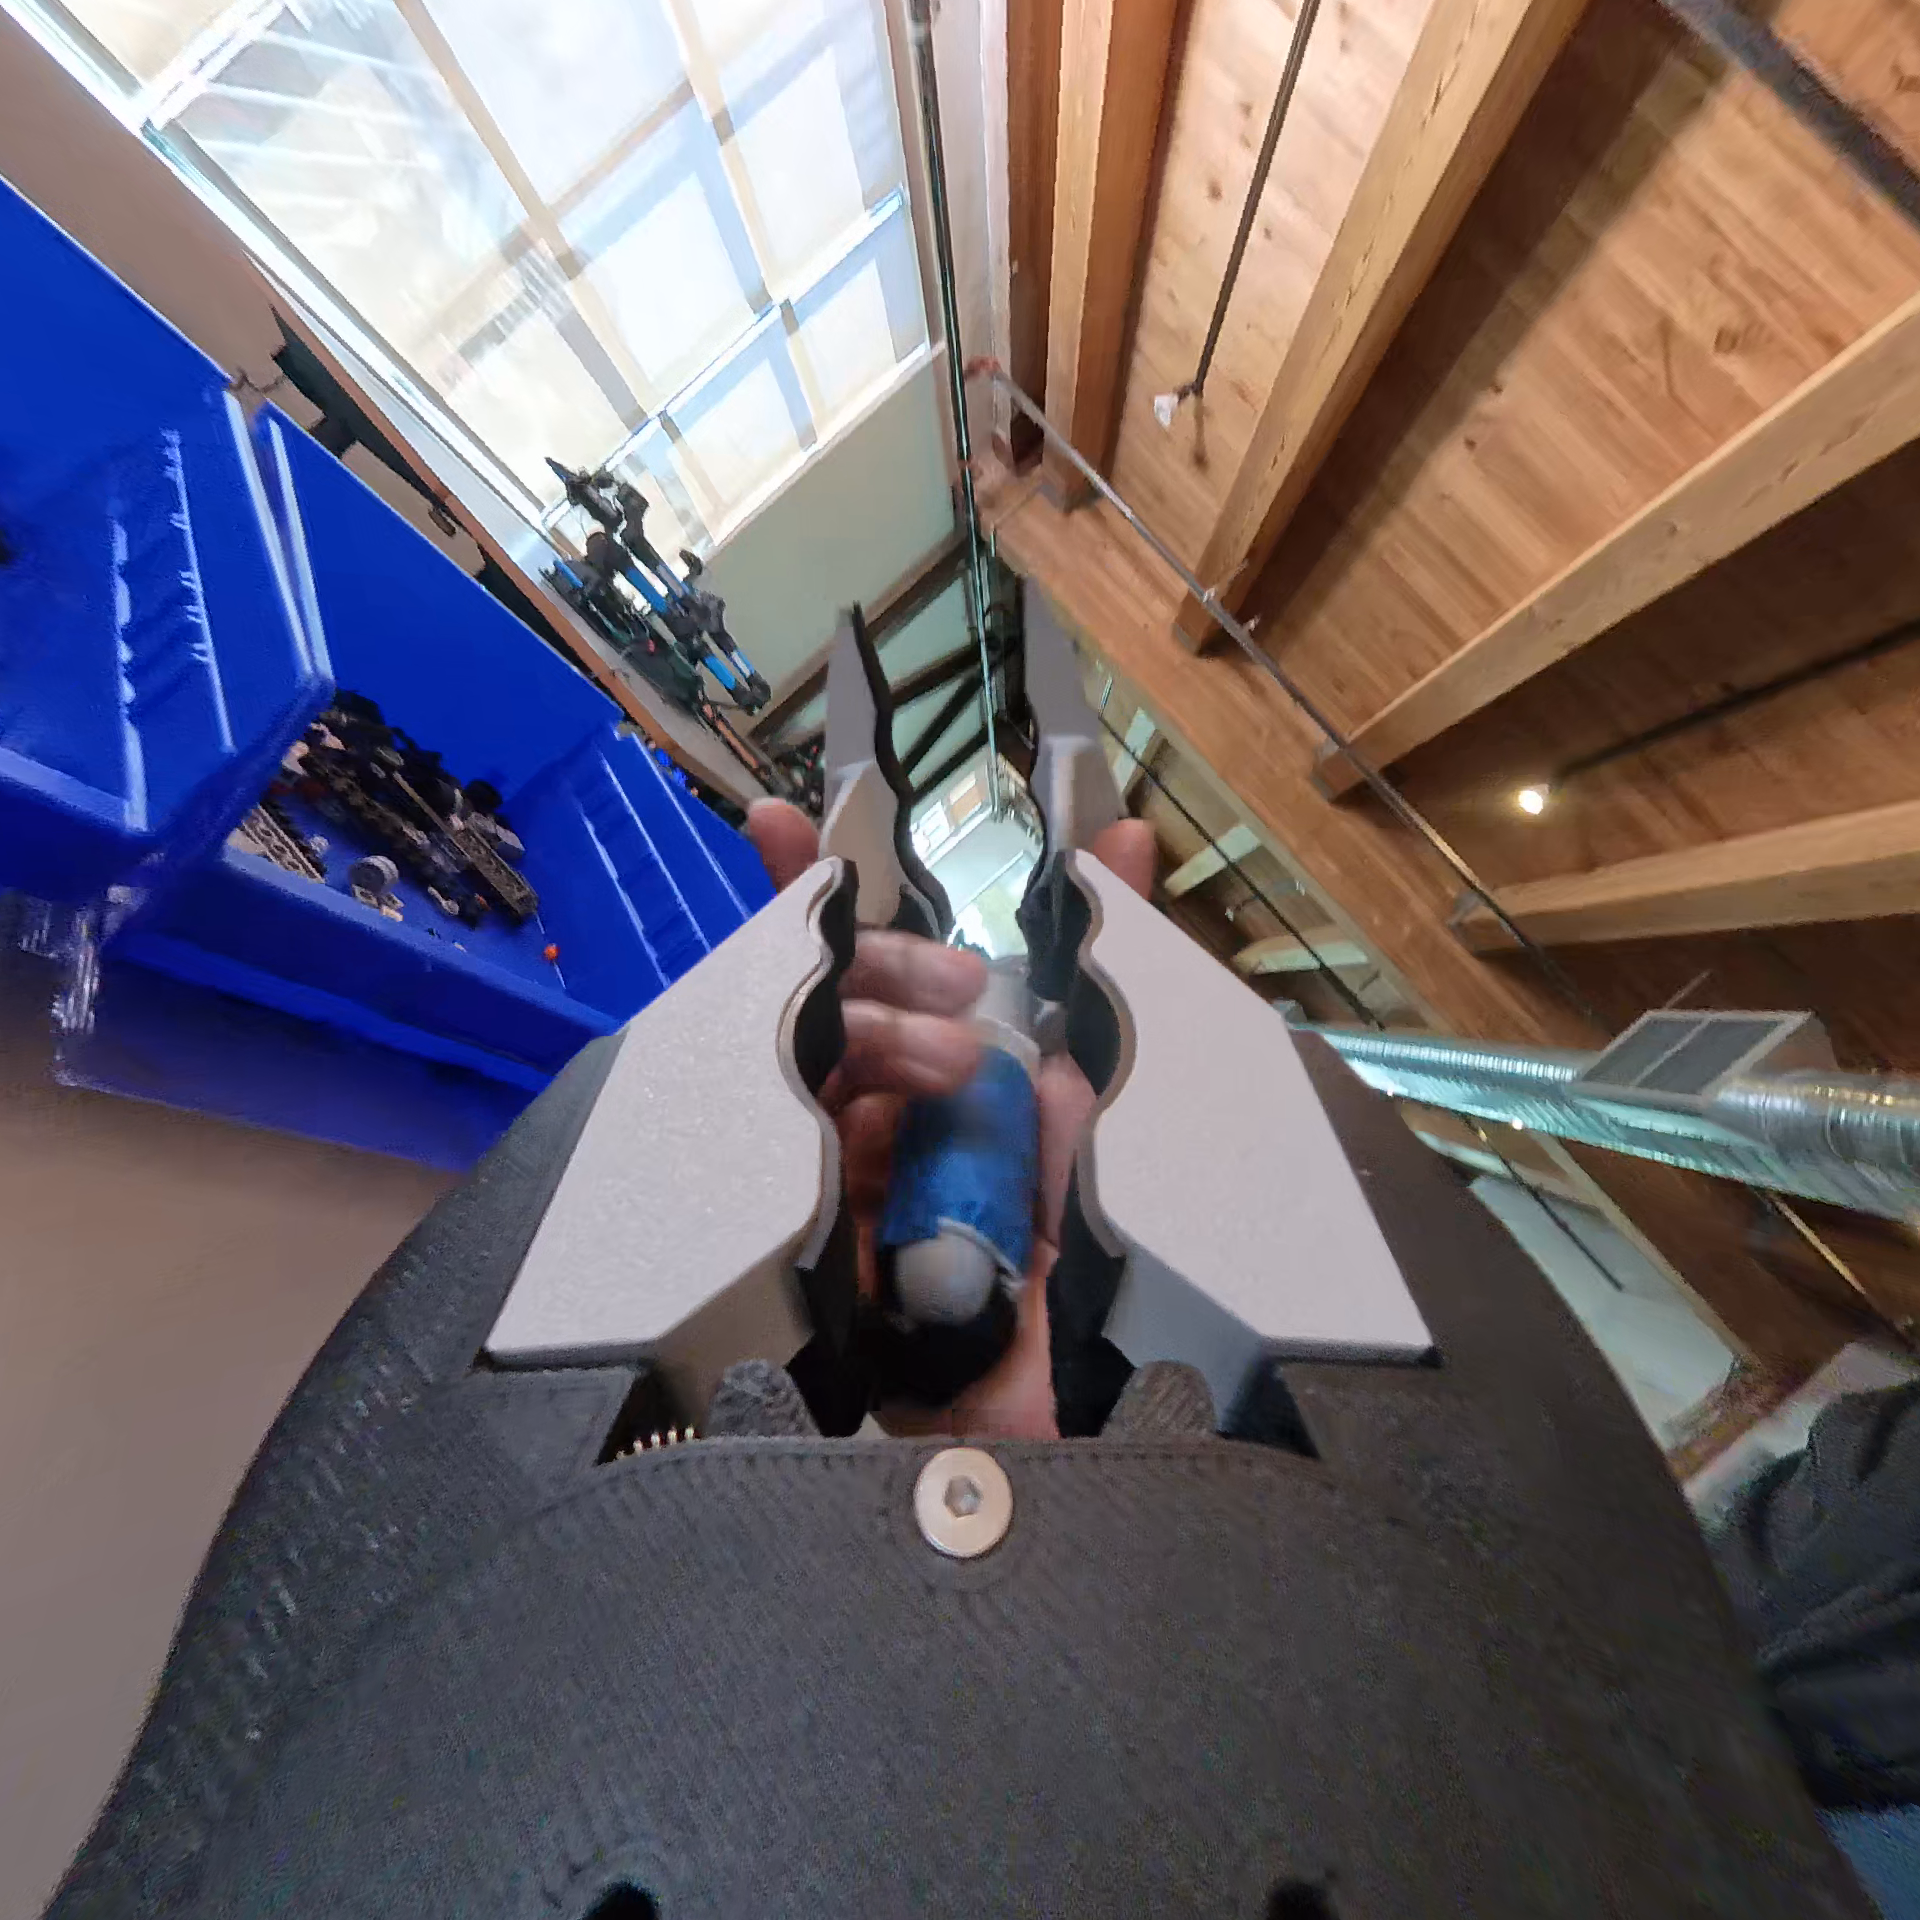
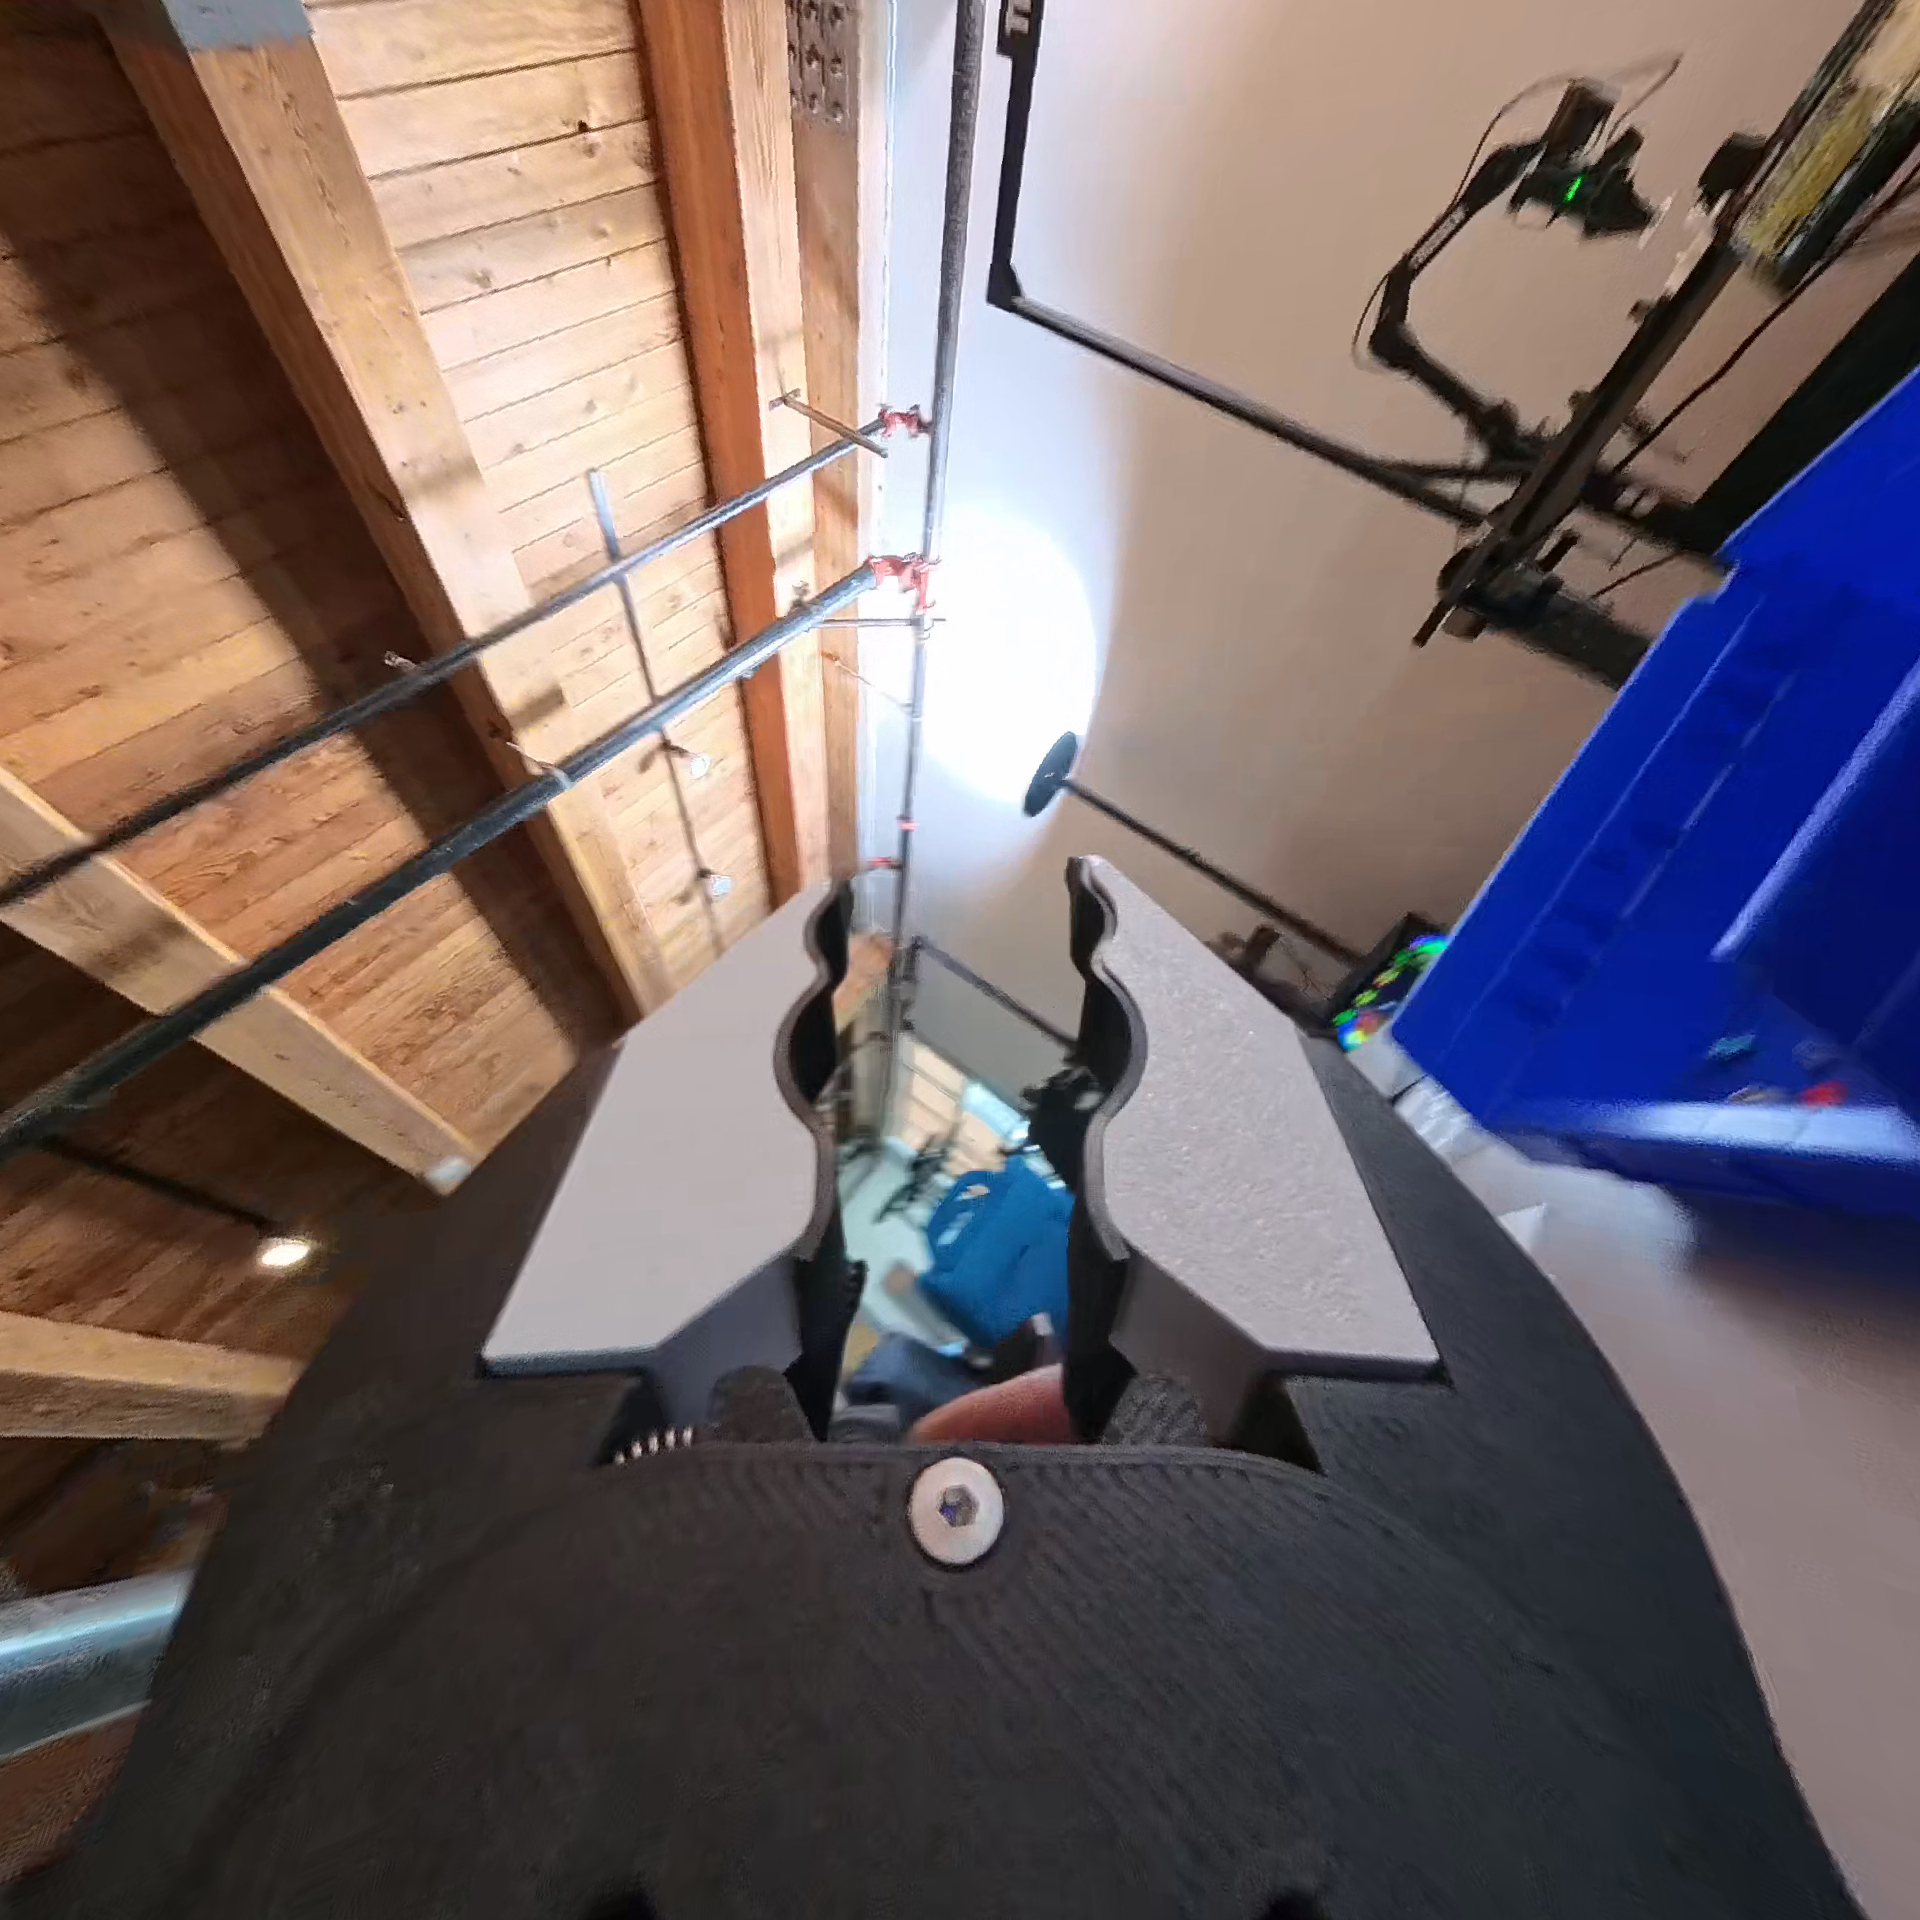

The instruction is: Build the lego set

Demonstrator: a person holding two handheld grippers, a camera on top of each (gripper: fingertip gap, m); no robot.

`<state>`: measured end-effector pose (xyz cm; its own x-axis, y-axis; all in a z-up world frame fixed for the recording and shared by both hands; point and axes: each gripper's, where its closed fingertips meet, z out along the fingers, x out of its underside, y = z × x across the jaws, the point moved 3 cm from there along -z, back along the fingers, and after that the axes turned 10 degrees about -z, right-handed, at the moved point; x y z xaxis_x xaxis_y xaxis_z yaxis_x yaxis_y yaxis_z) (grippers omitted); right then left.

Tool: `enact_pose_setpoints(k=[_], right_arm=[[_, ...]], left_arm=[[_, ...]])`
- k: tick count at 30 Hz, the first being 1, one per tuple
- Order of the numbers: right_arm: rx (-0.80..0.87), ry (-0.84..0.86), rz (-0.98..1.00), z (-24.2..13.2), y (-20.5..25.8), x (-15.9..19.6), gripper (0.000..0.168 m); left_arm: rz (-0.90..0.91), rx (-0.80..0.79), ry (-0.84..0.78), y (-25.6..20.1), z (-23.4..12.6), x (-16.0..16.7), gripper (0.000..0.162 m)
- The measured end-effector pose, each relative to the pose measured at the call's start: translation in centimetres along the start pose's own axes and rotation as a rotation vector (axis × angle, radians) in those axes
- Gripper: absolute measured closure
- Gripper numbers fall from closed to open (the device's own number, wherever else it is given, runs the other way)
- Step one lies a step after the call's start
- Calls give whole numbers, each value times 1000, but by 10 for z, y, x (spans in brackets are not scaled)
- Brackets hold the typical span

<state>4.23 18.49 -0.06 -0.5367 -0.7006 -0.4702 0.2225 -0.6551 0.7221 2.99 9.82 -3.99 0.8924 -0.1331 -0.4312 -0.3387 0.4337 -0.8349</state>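
Left tool (image 1: 951, 894): grey-faced, black-bodied two-finger tool with wavy inner edges, fingers parted, nothing between them. It is raised and tilted toward the wooden-beam ceiling (image 1: 1455, 416) and the large paned window (image 1: 582, 260).

Right tool (image 1: 956, 717): same grey and black make, seen in the left wrist view just beyond the left tool's tips, a person's hand (image 1: 914, 1008) wrapped about its blue-covered handle (image 1: 961, 1164). Its own view shows it (image 2: 961, 904) with fingers apart and empty, pointing up along the wall (image 2: 1247, 520) and ceiling planks.

Lego parts (image 1: 400, 821): loose heap of black, grey and white pieces, lying in an open blue plastic bin (image 1: 436, 665), which stands on the tan bench (image 1: 156, 1299) at the left of the left wrist view, well apart from both tools. A second blue bin (image 1: 114, 582) sits nested above it.

Blue bin wall (image 2: 1683, 914): at the right edge of the right wrist view, blurred.

Black metal frame with cables (image 2: 1507, 416): mounted on the wall.

Silver ribbed duct (image 1: 1662, 1122): runs below the ceiling.
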Motion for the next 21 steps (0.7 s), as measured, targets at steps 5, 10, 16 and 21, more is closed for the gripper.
enact_pose_setpoints(k=[5,10,16,21], right_arm=[[103,80,-323,-2,-17,-15,138],[223,340,-516,-33,-41,11,137],[309,383,-554,-80,-50,24,137],[303,390,-562,-81,-48,11,140]], left_arm=[[110,-75,13,10,0,-7,124],[394,-227,187,22,15,-8,119],[703,-376,425,39,54,-19,103],[793,-463,571,56,93,-31,101]])
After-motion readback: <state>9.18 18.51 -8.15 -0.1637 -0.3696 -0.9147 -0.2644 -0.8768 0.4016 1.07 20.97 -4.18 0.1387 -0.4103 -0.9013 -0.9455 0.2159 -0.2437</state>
